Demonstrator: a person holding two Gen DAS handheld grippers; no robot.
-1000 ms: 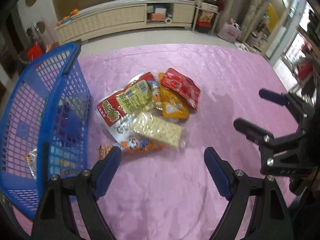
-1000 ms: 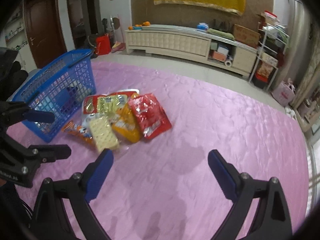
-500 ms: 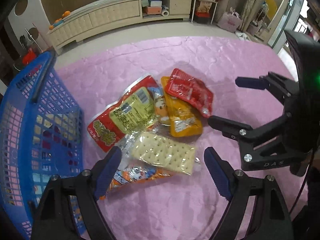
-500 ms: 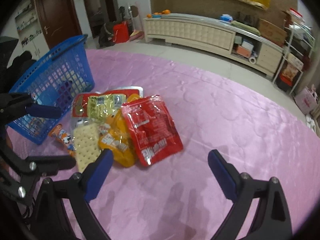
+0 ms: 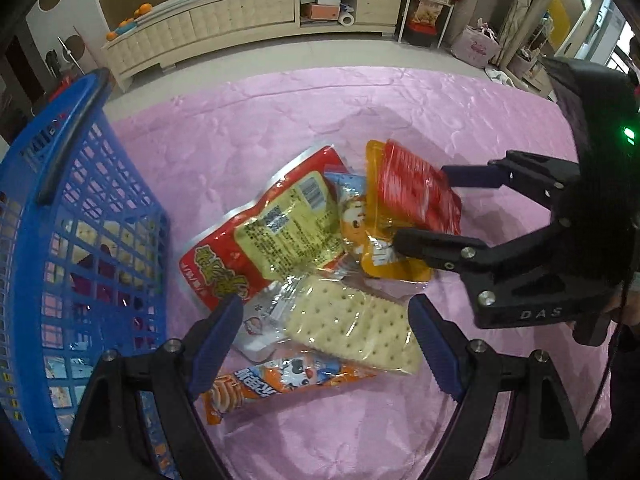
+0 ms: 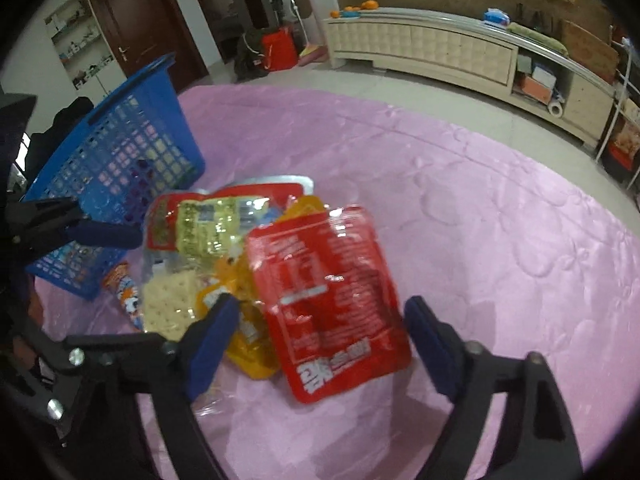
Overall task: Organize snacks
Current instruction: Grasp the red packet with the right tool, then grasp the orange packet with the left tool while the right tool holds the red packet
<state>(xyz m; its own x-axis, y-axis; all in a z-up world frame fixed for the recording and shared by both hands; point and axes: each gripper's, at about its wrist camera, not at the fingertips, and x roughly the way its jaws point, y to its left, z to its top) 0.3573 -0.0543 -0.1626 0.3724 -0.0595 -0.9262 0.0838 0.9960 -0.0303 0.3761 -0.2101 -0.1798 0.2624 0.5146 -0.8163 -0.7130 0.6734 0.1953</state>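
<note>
A pile of snack packs lies on the pink cloth (image 5: 320,112). My right gripper (image 6: 320,322) hangs low over the red pouch (image 6: 324,280), its jaws closing with the pouch between the pads; I see no firm press. In the left wrist view, the right gripper (image 5: 438,208) straddles the blurred red pouch (image 5: 416,196). My left gripper (image 5: 324,336) is open above the cracker pack (image 5: 352,328), not touching it. An orange pouch (image 5: 368,252), a large red-and-yellow pack (image 5: 280,232) and an orange cartoon stick pack (image 5: 280,380) lie around them.
A blue mesh basket (image 5: 80,200) stands at the left of the pile, with several packs inside. The pink cloth runs bare to the right and front. A long cream cabinet (image 6: 440,52) and shelves stand across the floor behind.
Both grippers have sunk toward the pile. The right one came over the red pouch and its jaws narrowed. The left one now frames the cracker pack.
</note>
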